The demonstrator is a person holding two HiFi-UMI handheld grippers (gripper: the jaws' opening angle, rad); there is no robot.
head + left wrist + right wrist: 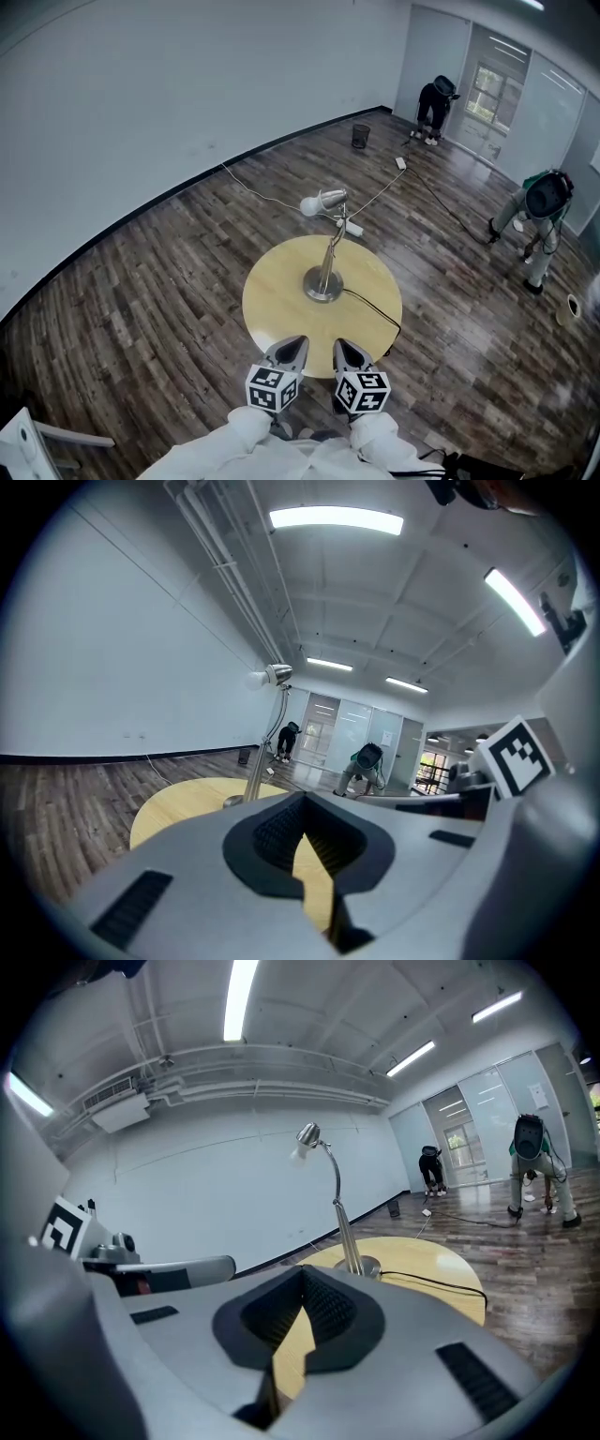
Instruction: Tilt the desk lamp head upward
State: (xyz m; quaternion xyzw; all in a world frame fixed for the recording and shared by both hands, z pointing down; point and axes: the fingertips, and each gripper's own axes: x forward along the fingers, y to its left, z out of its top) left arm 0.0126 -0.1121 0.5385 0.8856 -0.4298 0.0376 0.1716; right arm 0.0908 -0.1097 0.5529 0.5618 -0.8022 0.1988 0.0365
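A silver desk lamp (326, 253) stands on a round yellow table (281, 309), its round base (323, 285) near the middle. Its head (322, 202) with a white bulb points left at the top of the bent neck. In the left gripper view the lamp head (270, 676) is far ahead, as is the lamp head (307, 1136) in the right gripper view. My left gripper (291, 350) and right gripper (349, 353) hover side by side over the table's near edge, both shut and empty, well short of the lamp.
A black cord (375, 307) runs from the lamp base over the table's right edge. A white cable (258, 195) trails across the wooden floor. Two people (435, 105) (540, 214) bend over at the far right. A dark bin (361, 136) stands by the wall.
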